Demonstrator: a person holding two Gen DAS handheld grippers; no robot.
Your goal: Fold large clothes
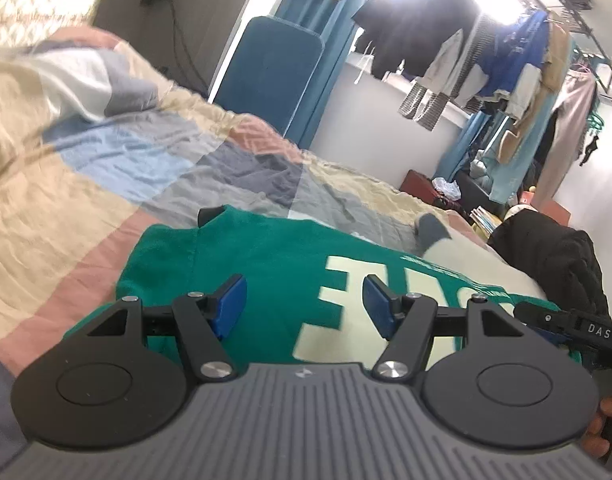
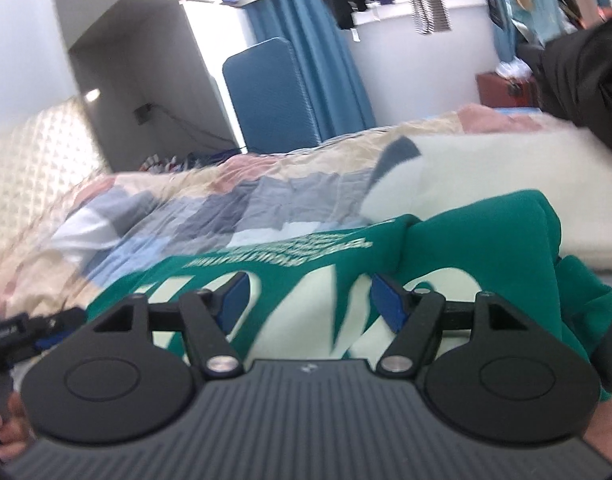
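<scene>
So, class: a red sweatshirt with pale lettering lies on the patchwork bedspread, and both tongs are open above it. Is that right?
One thing is wrong: the sweatshirt is green, not red, as both wrist views show. The rest stands: it has pale lettering and lies on the patchwork bedspread, with the left tongs and right tongs open above it.

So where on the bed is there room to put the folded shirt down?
The patchwork quilt lies bare beyond the green sweatshirt, toward the padded headboard. It is crowded on the other side, where the cream sleeve and a black jacket sit.
</scene>
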